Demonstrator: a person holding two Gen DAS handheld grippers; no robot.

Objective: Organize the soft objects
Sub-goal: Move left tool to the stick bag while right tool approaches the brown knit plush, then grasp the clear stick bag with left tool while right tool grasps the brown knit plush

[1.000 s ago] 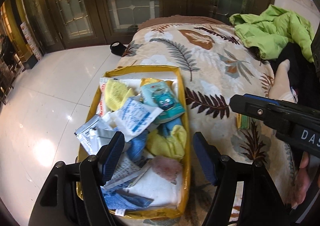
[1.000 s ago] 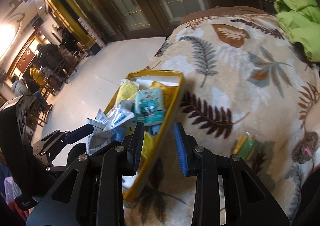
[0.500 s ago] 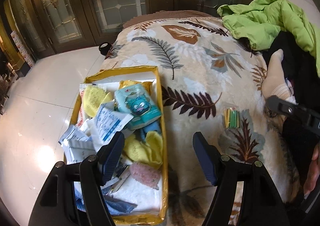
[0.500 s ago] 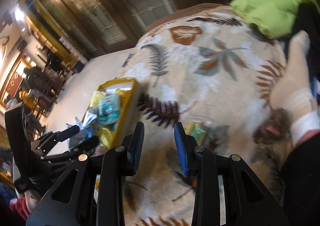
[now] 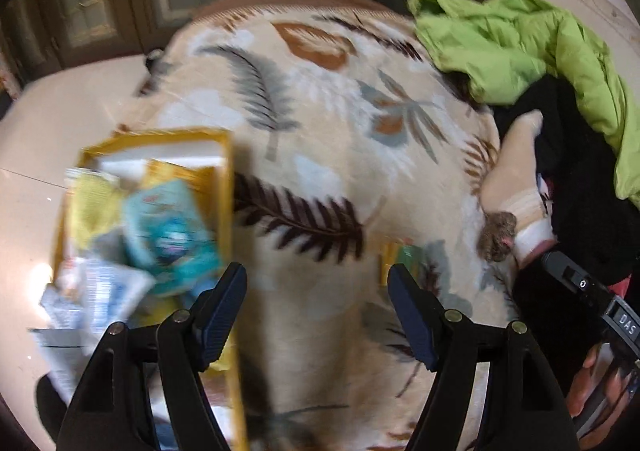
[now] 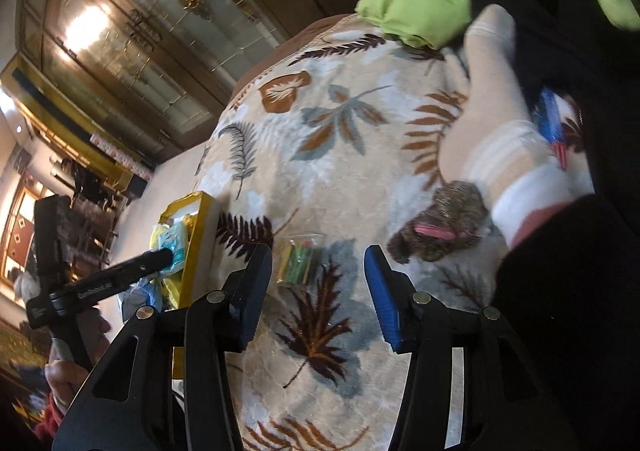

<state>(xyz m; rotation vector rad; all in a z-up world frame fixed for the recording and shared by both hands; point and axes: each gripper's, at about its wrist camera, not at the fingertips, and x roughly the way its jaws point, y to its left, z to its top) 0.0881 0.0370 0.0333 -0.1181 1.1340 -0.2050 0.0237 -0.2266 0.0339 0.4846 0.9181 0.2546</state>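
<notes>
Both tongs spread and empty: right gripper (image 6: pixel 318 293) hangs over the leaf-print blanket (image 6: pixel 320 155), left gripper (image 5: pixel 316 311) likewise, further toward the yellow-rimmed bin (image 5: pixel 228 187). Small clear packet of yellow and green sticks (image 6: pixel 298 263) lies flat on the blanket just ahead of the right jaws, nearer the left blade. Brown fuzzy piece with a pink strip (image 6: pixel 440 227) sits to its right, touching a socked foot (image 6: pixel 492 123). Bin already heaped with pouches and cloths (image 5: pixel 160 227), left of both. Risks, as judged: the slick flat packet may slide or pinch up blanket pile with it; closing off-centre could flick it aside; a reach for the fuzzy piece may nip the sock; the overfull bin may shed items on drop-in. Left view is blurred, so details there are uncertain.
</notes>
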